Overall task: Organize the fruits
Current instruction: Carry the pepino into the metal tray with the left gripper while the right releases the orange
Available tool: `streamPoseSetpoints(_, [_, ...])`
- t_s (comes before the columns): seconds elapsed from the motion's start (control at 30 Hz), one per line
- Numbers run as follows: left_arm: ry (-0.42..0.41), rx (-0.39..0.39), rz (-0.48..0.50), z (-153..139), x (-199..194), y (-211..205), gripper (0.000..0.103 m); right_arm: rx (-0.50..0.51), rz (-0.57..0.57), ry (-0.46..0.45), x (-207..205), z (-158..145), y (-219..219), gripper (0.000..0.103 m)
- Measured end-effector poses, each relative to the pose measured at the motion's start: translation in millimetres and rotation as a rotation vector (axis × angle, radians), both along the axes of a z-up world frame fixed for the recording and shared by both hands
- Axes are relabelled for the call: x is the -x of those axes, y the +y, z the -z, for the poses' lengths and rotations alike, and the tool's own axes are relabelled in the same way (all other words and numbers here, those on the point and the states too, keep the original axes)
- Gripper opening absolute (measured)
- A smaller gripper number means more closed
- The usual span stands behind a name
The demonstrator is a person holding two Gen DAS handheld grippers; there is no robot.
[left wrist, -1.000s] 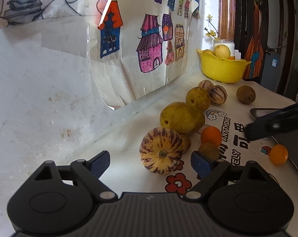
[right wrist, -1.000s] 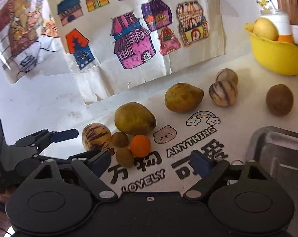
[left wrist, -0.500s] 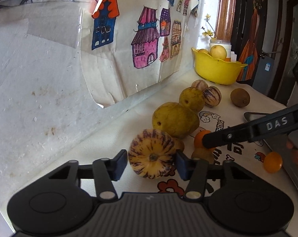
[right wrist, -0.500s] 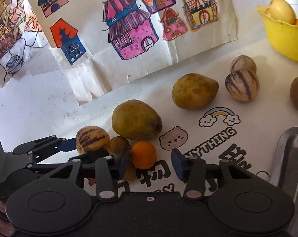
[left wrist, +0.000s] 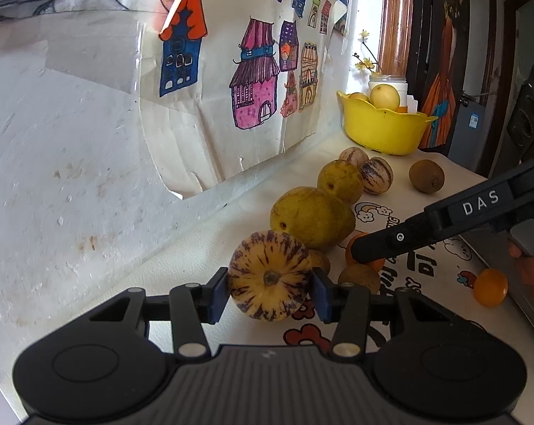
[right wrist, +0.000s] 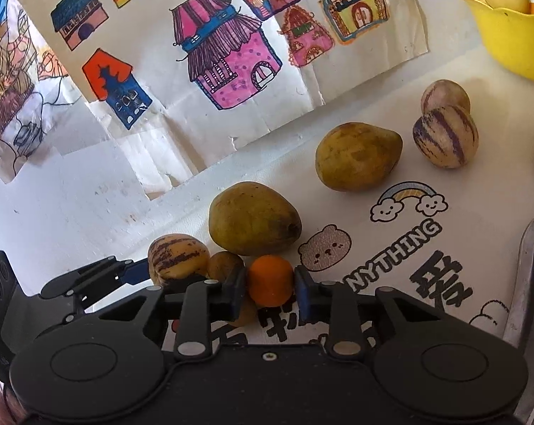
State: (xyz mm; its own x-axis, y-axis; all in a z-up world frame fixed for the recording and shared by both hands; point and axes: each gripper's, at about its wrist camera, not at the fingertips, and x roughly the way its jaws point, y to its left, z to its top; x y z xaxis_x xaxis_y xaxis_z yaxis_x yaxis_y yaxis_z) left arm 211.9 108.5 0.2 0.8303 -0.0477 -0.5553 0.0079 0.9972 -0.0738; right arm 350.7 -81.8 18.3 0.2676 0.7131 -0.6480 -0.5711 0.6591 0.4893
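Fruits mostly lie loose on my table (right wrist: 479,248); my left gripper (left wrist: 270,292) clamps a striped melon (left wrist: 268,279), my right gripper (right wrist: 270,292) a small orange (right wrist: 270,279), the yellow bowl (left wrist: 383,129) holds few.

Probably home: child's drawings (right wrist: 231,46)

left gripper (left wrist: 269,292) closed on striped melon (left wrist: 269,275) | right gripper (right wrist: 269,292) closed on orange (right wrist: 270,279) (both were open)

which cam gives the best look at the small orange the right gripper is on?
Right wrist view: the small orange sits centred between the right gripper pads, which press both its sides. In the left wrist view only slivers of it show, above and below that gripper's finger crossing in front.
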Motion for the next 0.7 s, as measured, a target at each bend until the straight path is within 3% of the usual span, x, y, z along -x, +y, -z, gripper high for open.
streamPoseSetpoints(0.33, [-0.029,-0.012,0.0,-17,13,-15,0.051,-0.057,0.025,-0.014,15,-22,-35,0.031])
streamPoseSetpoints(0.57, [-0.053,-0.022,0.023,-32,12,-45,0.051,-0.068,0.127,-0.08,34,-46,-105,0.031])
streamPoseSetpoints(0.7, [-0.062,-0.002,0.037,-37,4,-67,0.051,-0.015,0.195,-0.163,46,-53,-153,0.031])
